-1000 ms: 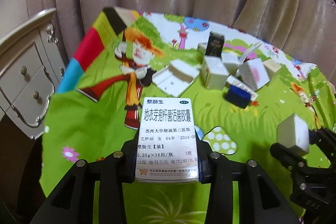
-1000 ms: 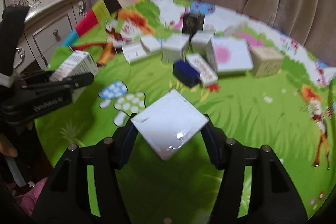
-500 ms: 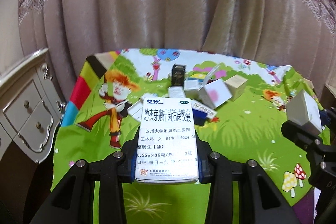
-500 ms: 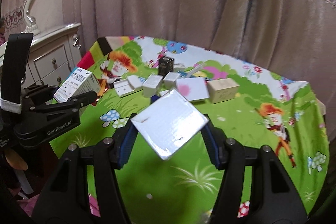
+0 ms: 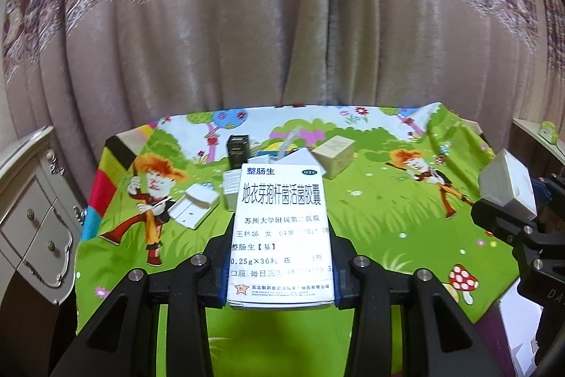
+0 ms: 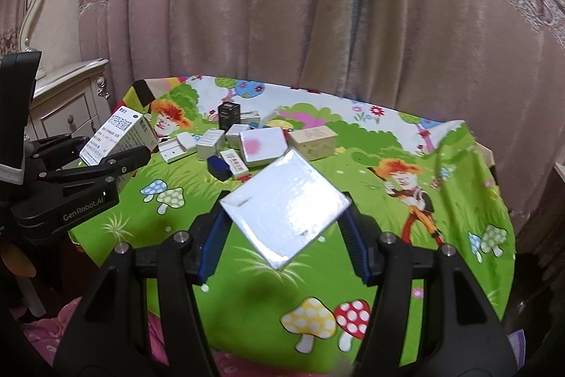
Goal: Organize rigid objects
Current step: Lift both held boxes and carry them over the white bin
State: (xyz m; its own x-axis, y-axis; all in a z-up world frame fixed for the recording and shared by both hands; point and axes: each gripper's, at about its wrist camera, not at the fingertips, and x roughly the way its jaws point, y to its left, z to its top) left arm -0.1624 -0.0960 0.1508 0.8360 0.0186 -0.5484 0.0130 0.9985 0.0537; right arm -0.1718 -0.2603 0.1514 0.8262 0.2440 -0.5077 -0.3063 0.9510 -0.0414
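Observation:
My left gripper [image 5: 280, 267] is shut on a white medicine box [image 5: 280, 232] with blue and black Chinese print, held above the near edge of the table. It also shows in the right wrist view [image 6: 118, 136]. My right gripper [image 6: 284, 235] is shut on a plain white box [image 6: 286, 205], held corner-on above the table. That box also shows at the right of the left wrist view [image 5: 506, 188]. Several small boxes cluster at the table's far middle: a black box [image 6: 229, 115], a pink-spotted white box [image 6: 263, 147], a tan box [image 6: 314, 142], a dark blue box [image 6: 218, 166].
The table wears a green cartoon cloth [image 6: 388, 218] with mushrooms and figures. A white dresser [image 5: 31, 211] stands at the left. Pink curtains [image 6: 317, 23] hang behind the table. An open white box [image 5: 192, 205] lies left of the cluster.
Both grippers have pulled back and up from the table, each still holding its box. The cluster of boxes now looks smaller and farther away.

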